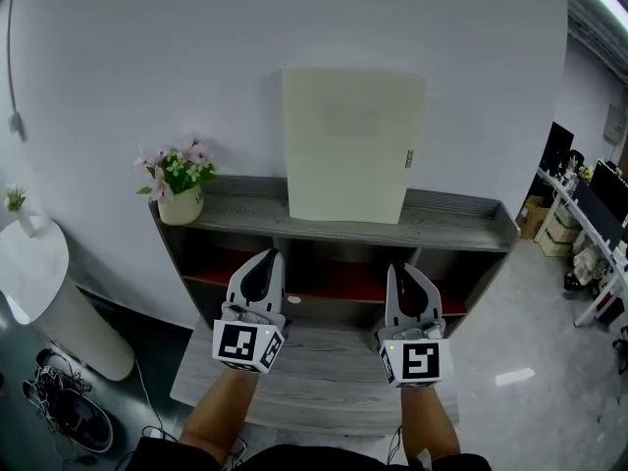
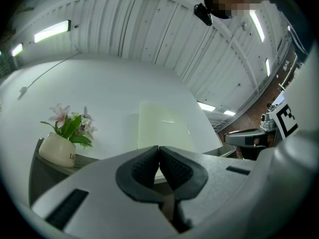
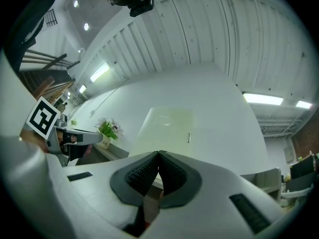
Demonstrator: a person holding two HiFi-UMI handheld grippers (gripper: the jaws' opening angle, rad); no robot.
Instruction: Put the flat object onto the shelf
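A pale cream flat board (image 1: 351,145) stands upright on the top of the grey shelf unit (image 1: 461,226), leaning against the white wall; it also shows as the board (image 2: 164,126) and the board (image 3: 169,126) in the two gripper views. My left gripper (image 1: 267,256) and right gripper (image 1: 402,269) hover side by side in front of the shelf's middle level, below the board and apart from it. Both point up towards the board. Each has its jaws shut with nothing between the pads, left gripper (image 2: 159,150), right gripper (image 3: 159,155).
A cream pot of pink flowers (image 1: 179,184) stands at the left end of the shelf top. A lower grey shelf board (image 1: 324,381) juts out below my hands. A white round stand (image 1: 44,292) is at the left, desks and boxes (image 1: 579,234) at the right.
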